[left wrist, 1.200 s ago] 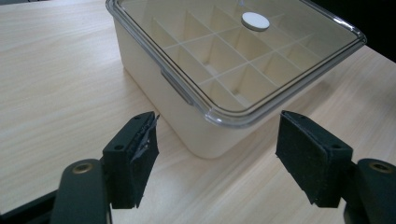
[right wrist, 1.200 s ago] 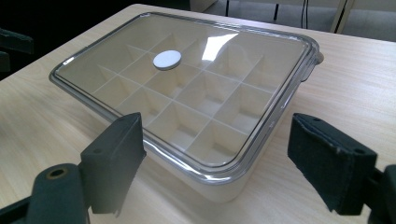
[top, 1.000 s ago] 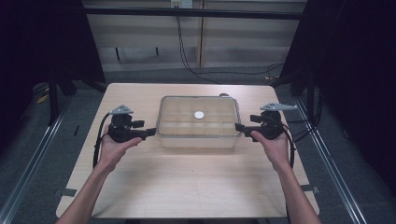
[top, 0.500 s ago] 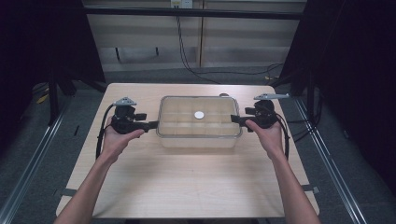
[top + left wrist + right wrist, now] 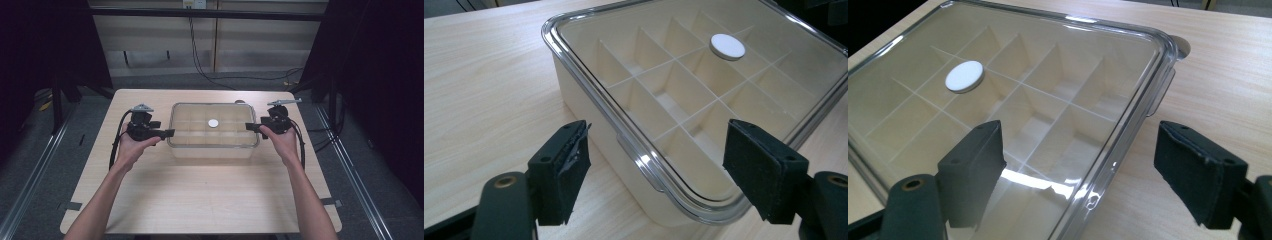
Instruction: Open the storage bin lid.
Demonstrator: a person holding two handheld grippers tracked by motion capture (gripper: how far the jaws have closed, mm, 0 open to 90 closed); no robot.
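While both grippers close in: a person at a wooden table (image 5: 200,195) brings a two-jaw tool to each short end of a lidded compartment box (image 5: 212,147), seen from above and from each tool's own camera.

Box: cream-coloured, split by thin walls into a grid of cells that look empty, standing flat near the table's centre, slightly toward the far edge.

Lid: the clear lid (image 5: 704,100) sits on the box, its thick rim overhanging the walls; a white disc (image 5: 213,122) marks its middle, and a small tab (image 5: 1160,92) projects at each short end.

Left gripper: the left gripper (image 5: 656,170) has its jaws spread wide apart, empty, framing the lid's near corner and rim without touching it.

Right gripper: the right gripper (image 5: 1080,172) is likewise spread and empty, one jaw over the lid, the other out over bare table beside the rim.

Risk, slip: the rim is smooth, glossy plastic; a pinch on its rounded edge rather than the tab could slide off, and the left pad's torn facing may grip poorly.

Risk, tilt: if one side lifts ahead of the other, the lid could cock and jam, or drag the light box with it.

Risk, misalignment: both tools sit off-centre from the tabs, so closing now would likely catch a corner.
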